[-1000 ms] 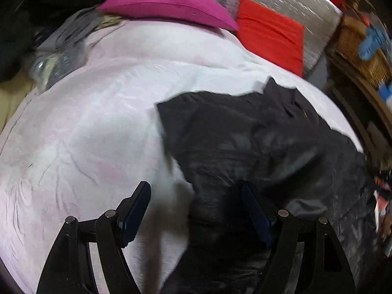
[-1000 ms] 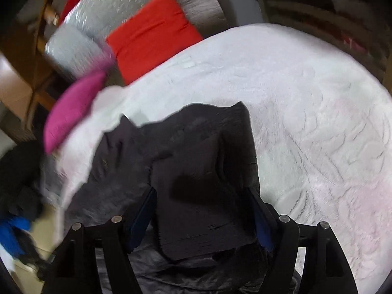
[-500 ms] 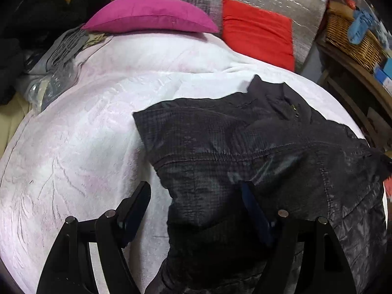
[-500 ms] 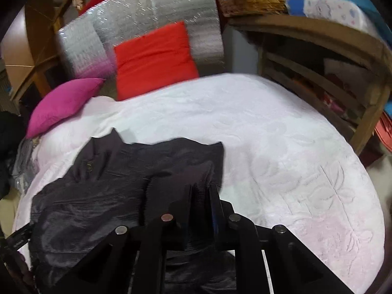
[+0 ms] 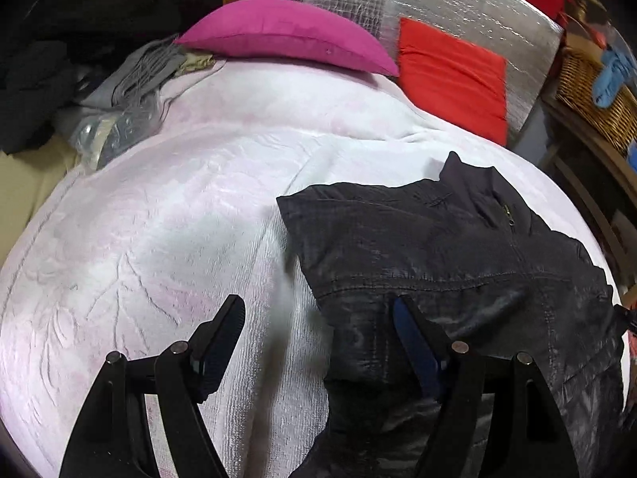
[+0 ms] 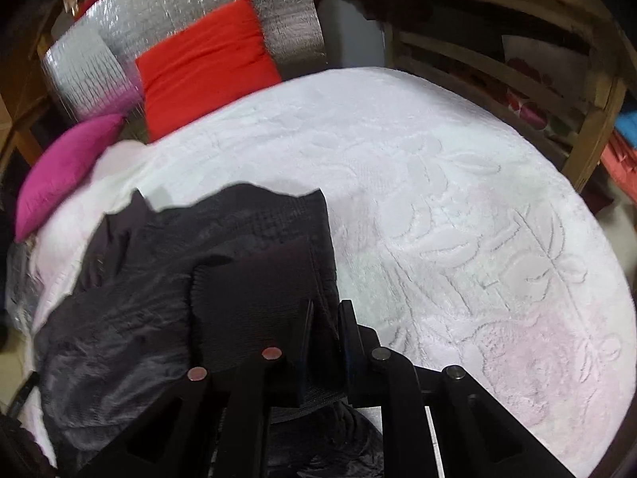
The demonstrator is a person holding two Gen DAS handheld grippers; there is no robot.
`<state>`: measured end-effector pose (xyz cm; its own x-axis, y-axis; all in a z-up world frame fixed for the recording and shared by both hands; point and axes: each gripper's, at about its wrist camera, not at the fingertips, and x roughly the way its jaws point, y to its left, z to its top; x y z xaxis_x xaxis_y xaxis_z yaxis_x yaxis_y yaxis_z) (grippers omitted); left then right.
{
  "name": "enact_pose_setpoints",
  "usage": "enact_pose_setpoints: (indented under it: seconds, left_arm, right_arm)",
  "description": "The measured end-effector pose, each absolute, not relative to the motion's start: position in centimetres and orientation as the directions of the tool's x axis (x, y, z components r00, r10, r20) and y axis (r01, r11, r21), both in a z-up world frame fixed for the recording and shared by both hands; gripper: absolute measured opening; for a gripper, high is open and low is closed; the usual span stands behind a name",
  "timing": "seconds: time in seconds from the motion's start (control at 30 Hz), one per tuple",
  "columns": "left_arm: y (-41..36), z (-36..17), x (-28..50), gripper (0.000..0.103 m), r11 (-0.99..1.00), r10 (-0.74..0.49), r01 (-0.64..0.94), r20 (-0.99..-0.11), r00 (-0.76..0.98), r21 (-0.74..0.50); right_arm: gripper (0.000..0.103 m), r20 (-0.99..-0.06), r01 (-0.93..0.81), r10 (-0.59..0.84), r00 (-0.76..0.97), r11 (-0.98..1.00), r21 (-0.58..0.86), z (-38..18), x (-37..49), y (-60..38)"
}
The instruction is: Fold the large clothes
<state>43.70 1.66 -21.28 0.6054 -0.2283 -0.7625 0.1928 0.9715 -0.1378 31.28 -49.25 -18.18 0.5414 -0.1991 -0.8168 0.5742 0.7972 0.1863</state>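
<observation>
Right wrist view: dark grey quilted jacket (image 6: 167,286) lies spread on the white embossed bedspread (image 6: 458,219), its ribbed cuff caught in the right claw (image 6: 326,318), whose jaws are pressed together on the fabric. Left claw (image 5: 318,330) hovers spread wide, one finger over the jacket's edge, gripping nothing. Beyond both claws lie a magenta pillow (image 5: 286,32) and red cushion (image 5: 450,75).
</observation>
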Motion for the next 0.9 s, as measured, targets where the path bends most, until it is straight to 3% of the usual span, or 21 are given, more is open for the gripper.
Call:
enact_pose_setpoints:
  seconds: [0.13,0.2,0.33,0.4,0.43,0.47,0.5,0.6,0.77,0.9]
  left_arm:
    - [0.2,-22.5,43.8,0.078,0.962,-0.239,0.247,-0.795,0.558,-0.116]
    - [-0.7,-22.6,43.4,0.078,0.958,-0.223,0.278,-0.797,0.561,-0.072]
    - [-1.5,-22.8,43.1,0.079,0.953,-0.209,0.302,-0.8,0.562,-0.037]
    - [-1.6,-22.9,43.1,0.08,0.952,-0.218,0.303,-0.805,0.552,-0.05]
    - [-1.7,-23.0,43.0,0.08,0.951,-0.22,0.304,-0.808,0.547,-0.053]
    - [-1.7,-23.0,42.9,0.08,0.951,-0.218,0.305,-0.81,0.544,-0.051]
    - [-1.8,-23.1,42.8,0.08,0.951,-0.214,0.306,-0.811,0.544,-0.046]
    - [-2.2,-23.0,42.4,0.08,0.951,-0.195,0.31,-0.806,0.559,-0.015]
    - [-2.5,-21.6,41.8,0.08,0.95,-0.197,0.312,-0.771,0.606,0.002]
    - [-2.5,-19.8,40.7,0.08,0.945,-0.25,0.325,-0.704,0.665,-0.028]
  right_arm:
    - [0.015,-0.792,0.65,-0.203,0.575,0.702,0.292,-17.1,29.8,-51.4]
    - [0.015,-0.735,0.648,-0.211,0.644,0.661,0.378,-16.1,28.7,-52.0]
    - [0.022,-0.67,0.554,-0.196,0.716,0.743,0.374,-14.7,29.3,-49.5]
    - [0.032,-0.672,0.475,-0.138,0.728,0.808,0.349,-14.7,30.6,-47.2]
    - [0.049,-0.678,0.445,-0.112,0.727,0.828,0.341,-14.9,31.0,-46.3]
    - [0.079,-0.685,0.409,-0.077,0.725,0.849,0.336,-15.2,31.6,-45.2]
    - [0.085,-0.68,0.381,-0.055,0.731,0.859,0.341,-15.4,32.0,-44.4]
    - [0.085,-0.683,0.331,-0.028,0.73,0.889,0.317,-16.0,32.8,-42.1]
    - [0.081,-0.829,0.34,-0.101,0.55,0.934,0.112,-20.5,35.5,-40.2]
    - [0.081,-0.827,0.326,-0.143,0.544,0.944,0.052,-20.5,35.4,-39.6]
